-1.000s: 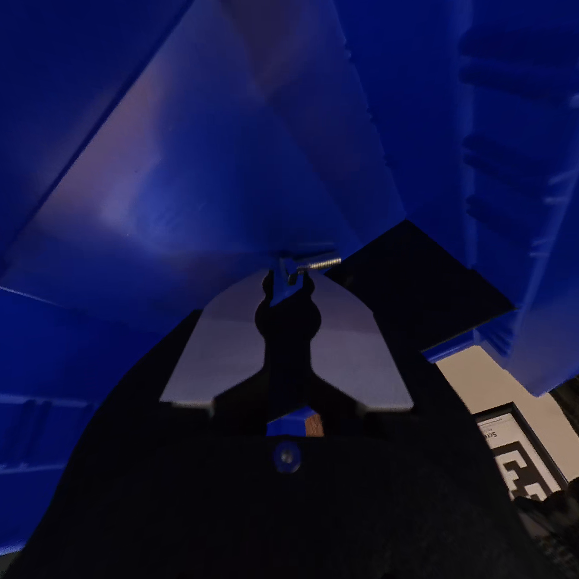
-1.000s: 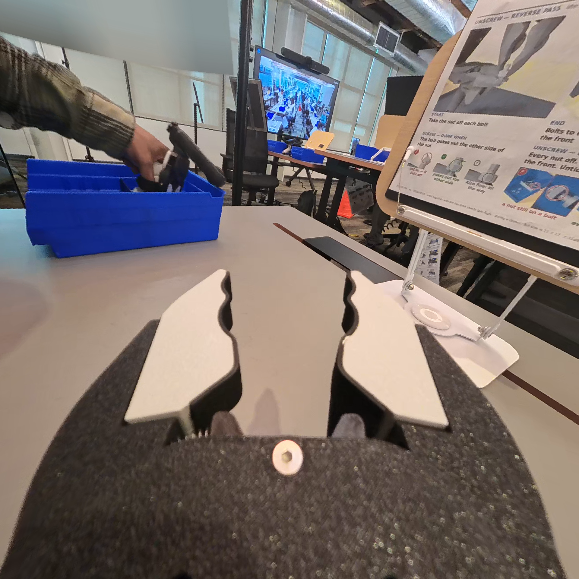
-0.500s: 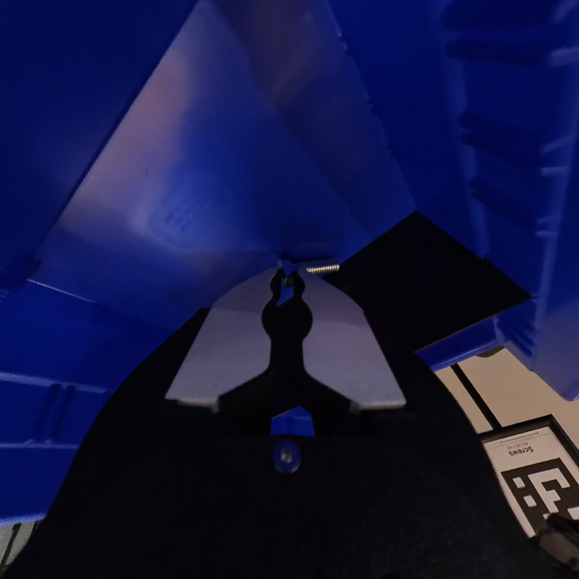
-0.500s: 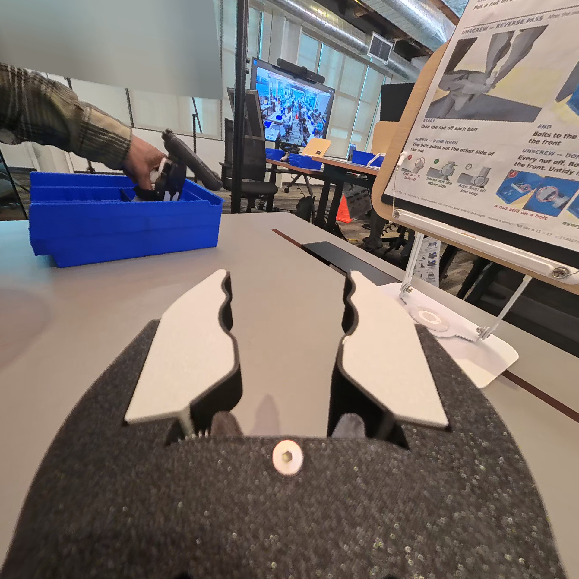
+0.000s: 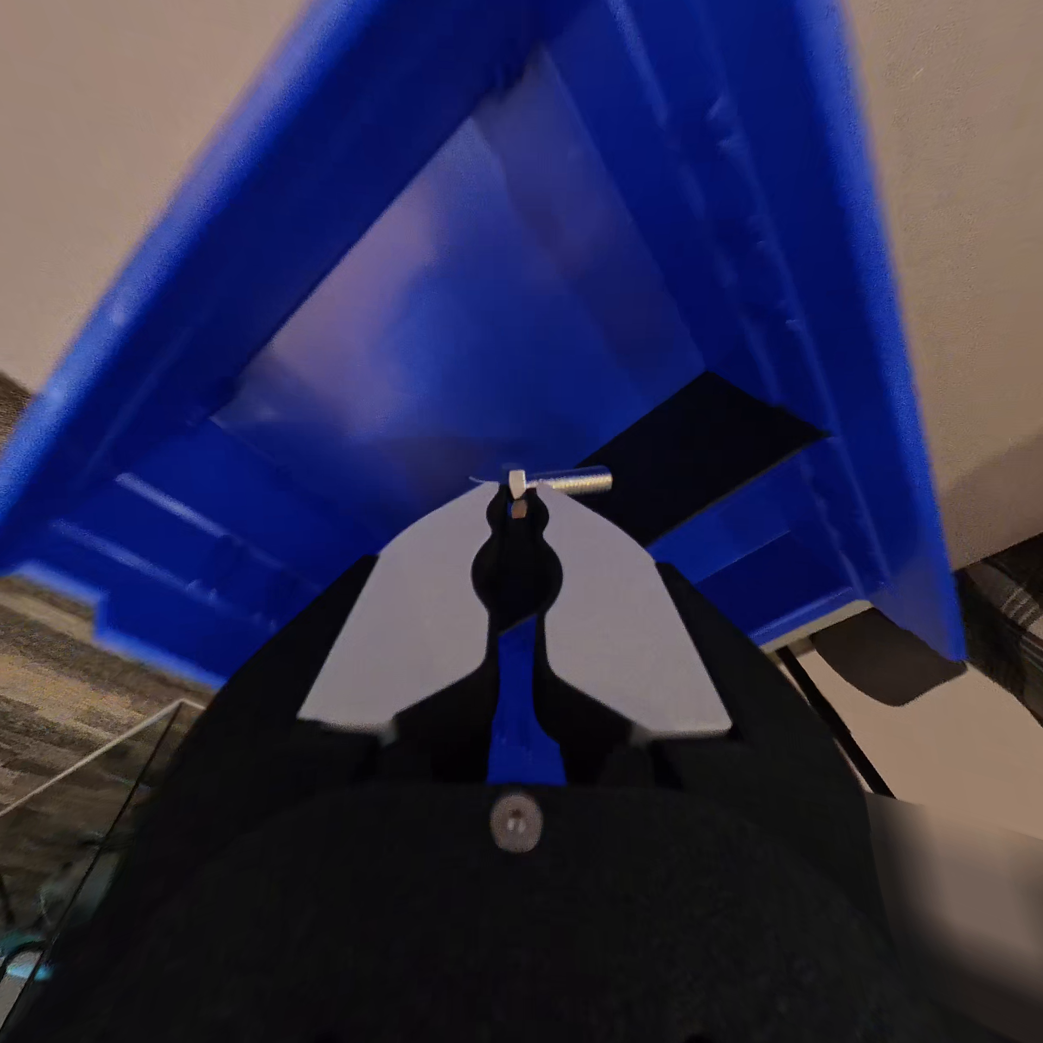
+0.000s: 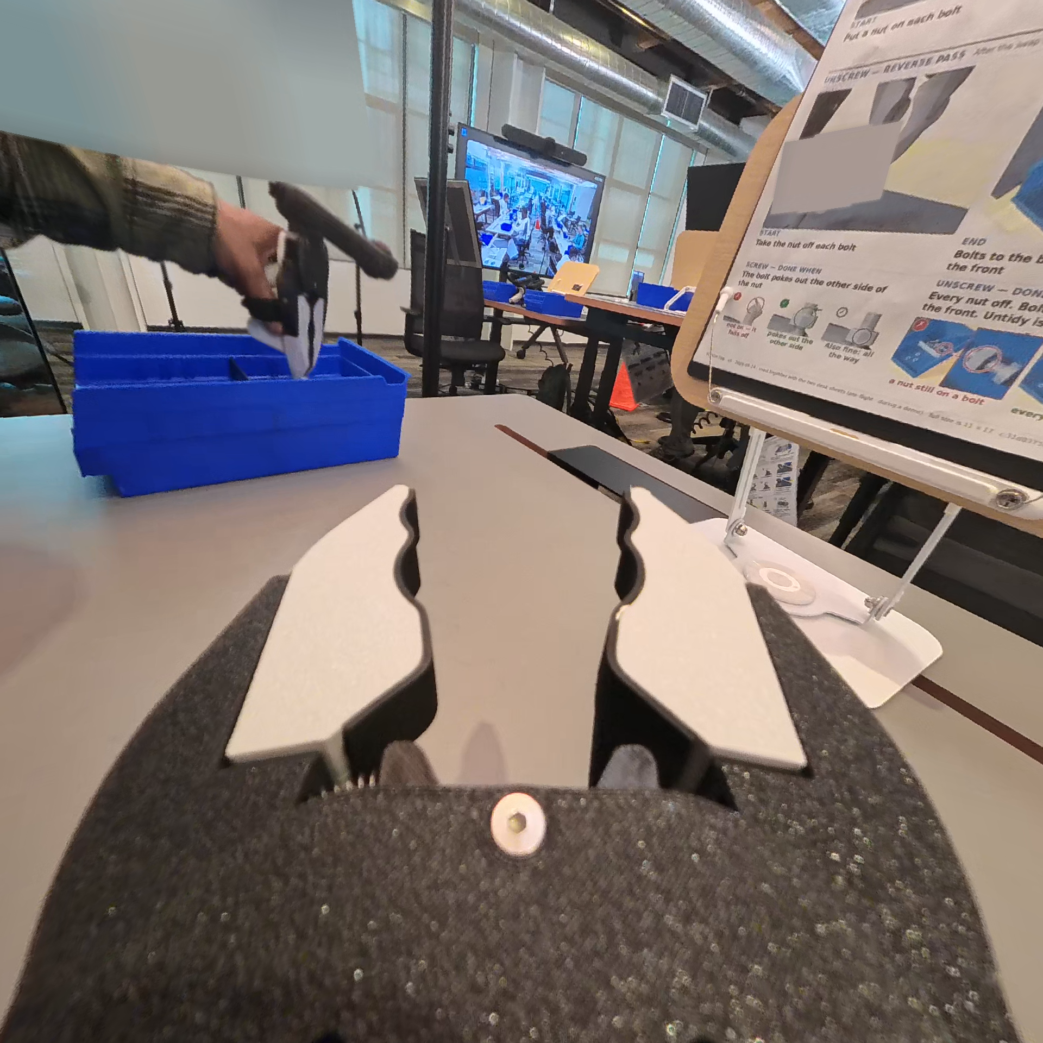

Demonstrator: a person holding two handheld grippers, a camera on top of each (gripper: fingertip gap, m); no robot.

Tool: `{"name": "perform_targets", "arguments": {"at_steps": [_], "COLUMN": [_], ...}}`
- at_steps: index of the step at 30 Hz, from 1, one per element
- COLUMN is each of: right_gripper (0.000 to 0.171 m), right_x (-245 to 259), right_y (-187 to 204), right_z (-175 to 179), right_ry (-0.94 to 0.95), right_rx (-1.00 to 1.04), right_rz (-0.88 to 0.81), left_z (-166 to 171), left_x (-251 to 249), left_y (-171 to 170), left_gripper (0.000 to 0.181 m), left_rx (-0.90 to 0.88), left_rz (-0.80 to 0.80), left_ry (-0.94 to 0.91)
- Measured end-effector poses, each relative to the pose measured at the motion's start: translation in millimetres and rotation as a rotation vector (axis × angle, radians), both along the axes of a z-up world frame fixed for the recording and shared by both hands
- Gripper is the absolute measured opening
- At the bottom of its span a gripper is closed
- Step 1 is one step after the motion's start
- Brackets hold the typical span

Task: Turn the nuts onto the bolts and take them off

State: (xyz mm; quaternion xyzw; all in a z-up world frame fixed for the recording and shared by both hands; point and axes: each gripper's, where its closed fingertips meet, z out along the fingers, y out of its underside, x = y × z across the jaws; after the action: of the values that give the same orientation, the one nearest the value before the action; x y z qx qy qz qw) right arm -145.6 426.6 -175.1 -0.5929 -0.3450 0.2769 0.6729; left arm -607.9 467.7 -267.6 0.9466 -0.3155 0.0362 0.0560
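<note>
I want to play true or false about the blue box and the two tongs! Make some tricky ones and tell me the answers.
1. The left tongs pinch a silver bolt by its head. True.
2. The right tongs hold a nut. False: they are open, with nothing between them.
3. The blue box sits on the grey table. True.
4. The bolt has a nut on its threads. False: the threads are bare.
5. The left tongs are tucked under the table. False: a hand holds them above the blue box.
</note>
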Motion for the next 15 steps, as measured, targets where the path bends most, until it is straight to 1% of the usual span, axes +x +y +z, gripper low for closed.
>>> {"name": "perform_targets", "arguments": {"at_steps": [3,5,7,9,11,12,15], "right_gripper": [0.066,0.066,0.065,0.065,0.066,0.066,0.066], "right_x": [2,4,10,19,29,36,54], "right_y": [-2,-4,-4,-2,0,1,6], "right_z": [6,10,12,10,5,2,-6], "right_ry": [0.010,0.019,0.008,-0.009,-0.030,-0.041,-0.090], "right_rx": [0.010,0.021,0.031,0.029,0.014,0.015,0.012], "right_rz": [-0.002,-0.006,-0.021,-0.042,-0.054,-0.063,-0.092], "left_z": [41,70,95,109,110,106,73], "left_x": [11,32,66,112,167,196,277], "left_y": [9,16,21,23,21,19,12], "left_gripper": [0.007,0.007,0.007,0.007,0.006,0.007,0.006], "left_rx": [0.113,0.208,0.309,0.401,0.476,0.502,0.493], "left_rz": [0.003,-0.007,-0.036,-0.073,-0.116,-0.124,-0.115], "left_ry": [-0.021,-0.061,-0.113,-0.175,-0.265,-0.321,-0.510]}}
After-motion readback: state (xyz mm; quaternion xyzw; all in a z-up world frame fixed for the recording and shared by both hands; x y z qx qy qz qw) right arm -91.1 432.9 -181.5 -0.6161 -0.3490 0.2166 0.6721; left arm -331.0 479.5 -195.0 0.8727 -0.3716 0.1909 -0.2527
